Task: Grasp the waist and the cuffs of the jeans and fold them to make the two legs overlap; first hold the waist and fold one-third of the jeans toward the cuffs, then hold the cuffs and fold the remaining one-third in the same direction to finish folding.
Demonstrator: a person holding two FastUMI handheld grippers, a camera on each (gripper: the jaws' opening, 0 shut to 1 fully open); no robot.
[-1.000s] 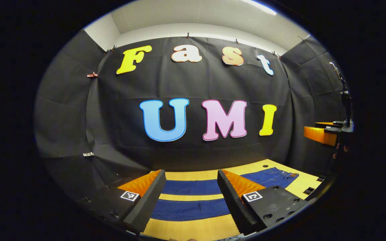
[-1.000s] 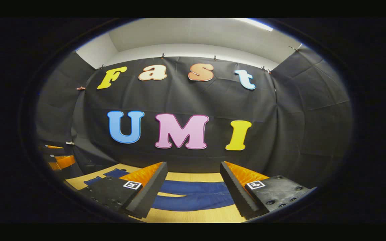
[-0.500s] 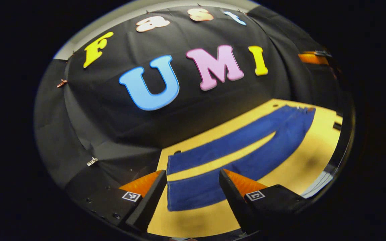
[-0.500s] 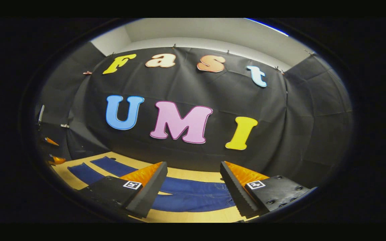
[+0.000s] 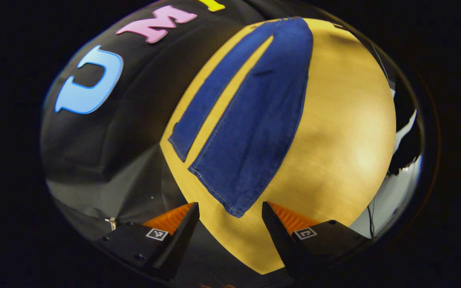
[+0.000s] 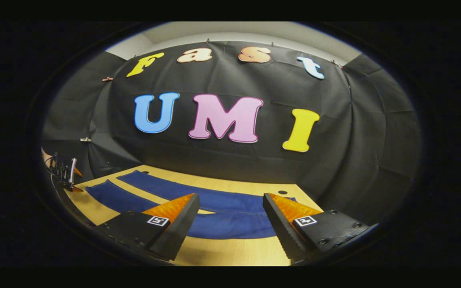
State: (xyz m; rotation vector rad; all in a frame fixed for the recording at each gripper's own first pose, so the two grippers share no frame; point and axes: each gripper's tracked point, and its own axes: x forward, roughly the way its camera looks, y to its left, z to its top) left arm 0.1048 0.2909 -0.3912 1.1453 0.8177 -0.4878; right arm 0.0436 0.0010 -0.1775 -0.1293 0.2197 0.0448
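Blue jeans (image 5: 254, 120) lie flat on the wooden table (image 5: 334, 140), legs apart. In the left gripper view the cuffs are near and the waist is far at the top. My left gripper (image 5: 229, 209) is open and tipped down over the table, with the corner of the nearer cuff (image 5: 232, 206) between its fingertips, apart from them. In the right gripper view my right gripper (image 6: 230, 200) is open above the waist end of the jeans (image 6: 230, 226), and the legs run off to the left. The left gripper (image 6: 74, 180) shows small at the far left, held by a hand.
The black cloth wall closes the table's far side and both ends. A small hole (image 6: 281, 192) sits in the tabletop near the waist. Bare wood (image 6: 230, 252) lies in front of the jeans. Past the table's front edge, pale floor and a cable (image 5: 374, 200) show.
The left gripper has swung from facing the wall to looking down along the jeans at the cuffs. The right gripper has tipped down a little toward the waist. Both stay open.
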